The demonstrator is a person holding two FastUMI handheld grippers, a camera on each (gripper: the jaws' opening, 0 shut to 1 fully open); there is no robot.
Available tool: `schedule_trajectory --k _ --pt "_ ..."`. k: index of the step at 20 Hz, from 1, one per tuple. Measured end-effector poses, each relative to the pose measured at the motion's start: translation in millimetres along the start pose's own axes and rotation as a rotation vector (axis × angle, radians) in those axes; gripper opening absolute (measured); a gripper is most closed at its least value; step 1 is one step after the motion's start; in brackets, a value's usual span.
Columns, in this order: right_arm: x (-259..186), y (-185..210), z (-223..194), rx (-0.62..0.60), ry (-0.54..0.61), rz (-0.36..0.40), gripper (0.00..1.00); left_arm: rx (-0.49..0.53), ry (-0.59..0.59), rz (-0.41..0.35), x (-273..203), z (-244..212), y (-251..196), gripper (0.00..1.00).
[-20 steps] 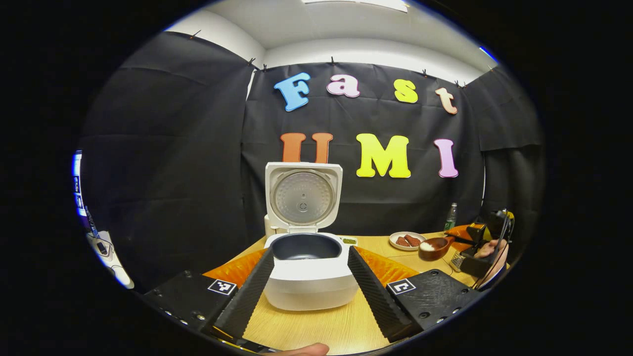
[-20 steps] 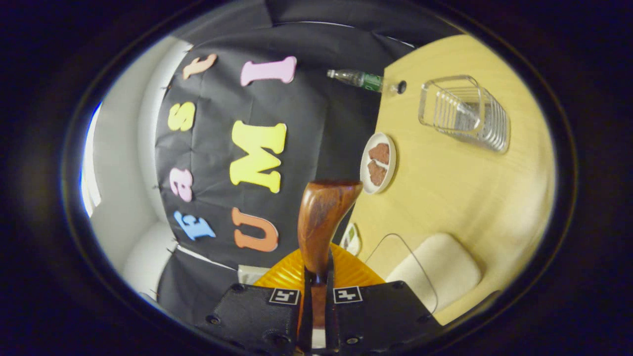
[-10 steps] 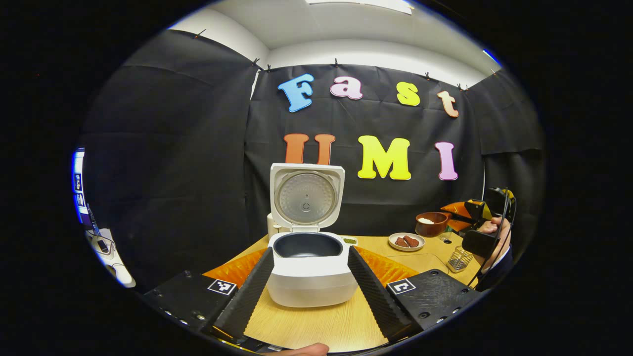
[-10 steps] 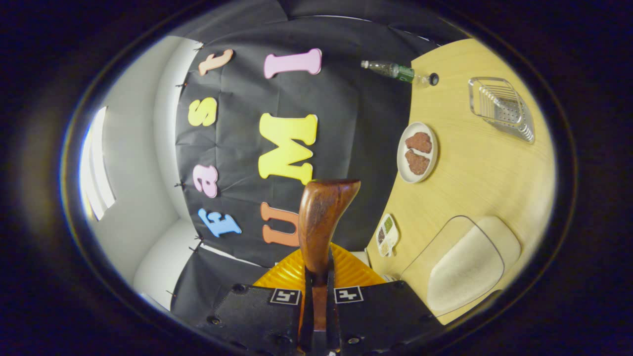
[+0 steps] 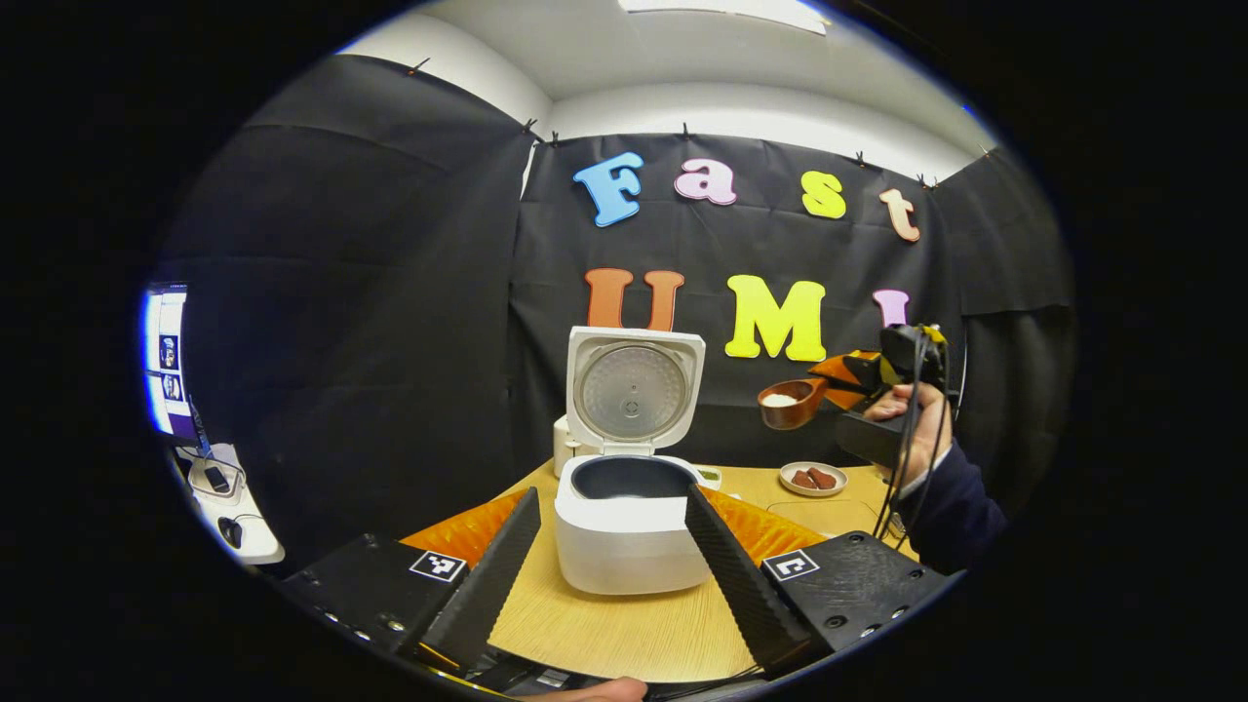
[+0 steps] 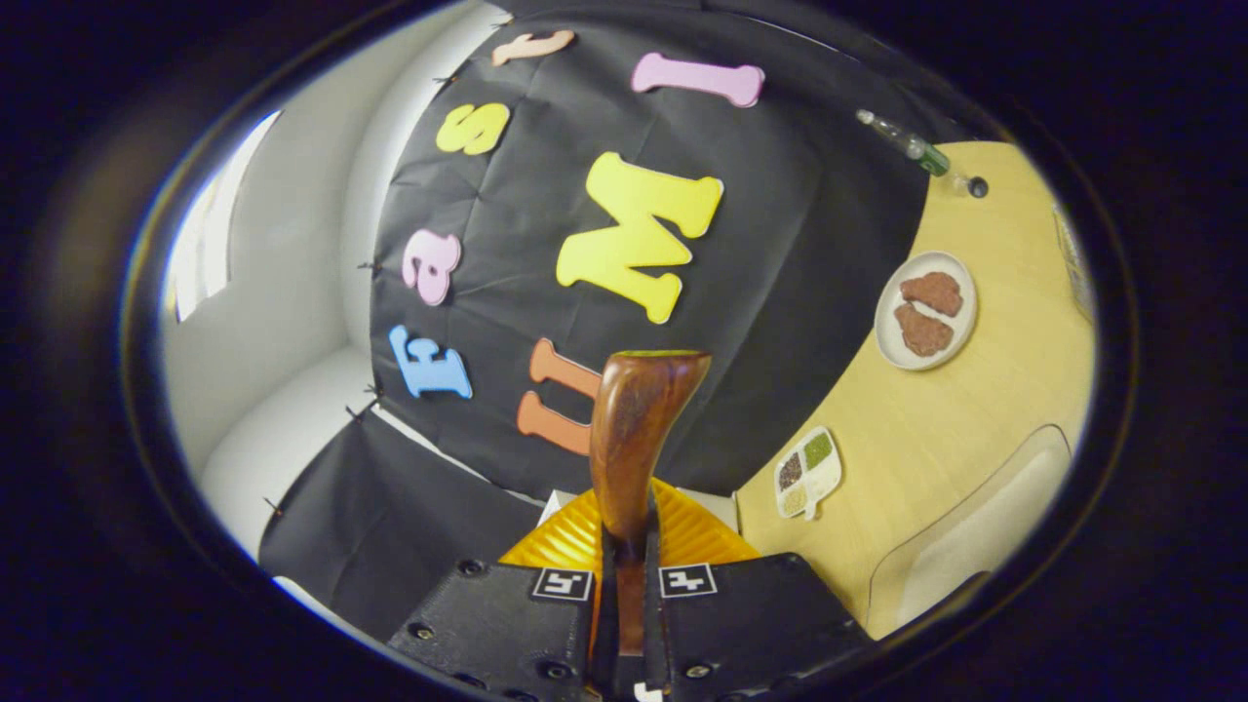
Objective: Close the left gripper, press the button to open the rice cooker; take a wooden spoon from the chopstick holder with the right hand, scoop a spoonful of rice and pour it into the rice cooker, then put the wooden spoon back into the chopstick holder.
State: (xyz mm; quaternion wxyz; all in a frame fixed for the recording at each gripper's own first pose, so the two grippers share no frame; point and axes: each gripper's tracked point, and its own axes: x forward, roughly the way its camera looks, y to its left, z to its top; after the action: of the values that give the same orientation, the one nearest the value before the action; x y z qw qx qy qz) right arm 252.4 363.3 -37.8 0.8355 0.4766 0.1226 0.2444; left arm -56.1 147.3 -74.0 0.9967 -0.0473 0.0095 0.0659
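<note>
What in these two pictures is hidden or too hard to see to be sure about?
- Right gripper view: the wooden spoon shows its back, so its bowl hides any rice.
- Left gripper view: the rice cooker pot's bottom is hidden by its own rim.
- Left gripper view: food on the small plate is too small to name.
- Right gripper view: the wire holder is cut off at the edge.

Wooden spoon [image 6: 636,429] — handle's lower end hidden between the fingers; bowl seen only from behind. Rice cooker [image 5: 629,531] — base corners covered by left gripper's fingers [image 5: 492,575].
</note>
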Motion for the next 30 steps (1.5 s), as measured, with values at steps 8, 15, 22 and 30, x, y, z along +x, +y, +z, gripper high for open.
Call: schedule_trajectory --k 8,15,22,30 --pt "82.7 5.5 -77.9 -0.344 0.119 -0.054 0.12 0.015 0.027 -0.006 -1.8 -11.0 4.0 0.95" --pt "108.6 18.3 -136.3 -0.615 0.189 -0.085 0.12 -0.013 0.057 -0.006 0.6 -23.4 13.0 0.95" --pt "108.8 32.8 -166.0 -0.922 0.192 -0.049 0.12 -0.042 0.061 -0.006 0.4 -24.7 15.8 0.93" --pt "104.2 41.7 -187.5 -1.168 0.198 0.012 0.12 -0.032 0.064 0.009 -2.1 -25.4 20.6 0.93"
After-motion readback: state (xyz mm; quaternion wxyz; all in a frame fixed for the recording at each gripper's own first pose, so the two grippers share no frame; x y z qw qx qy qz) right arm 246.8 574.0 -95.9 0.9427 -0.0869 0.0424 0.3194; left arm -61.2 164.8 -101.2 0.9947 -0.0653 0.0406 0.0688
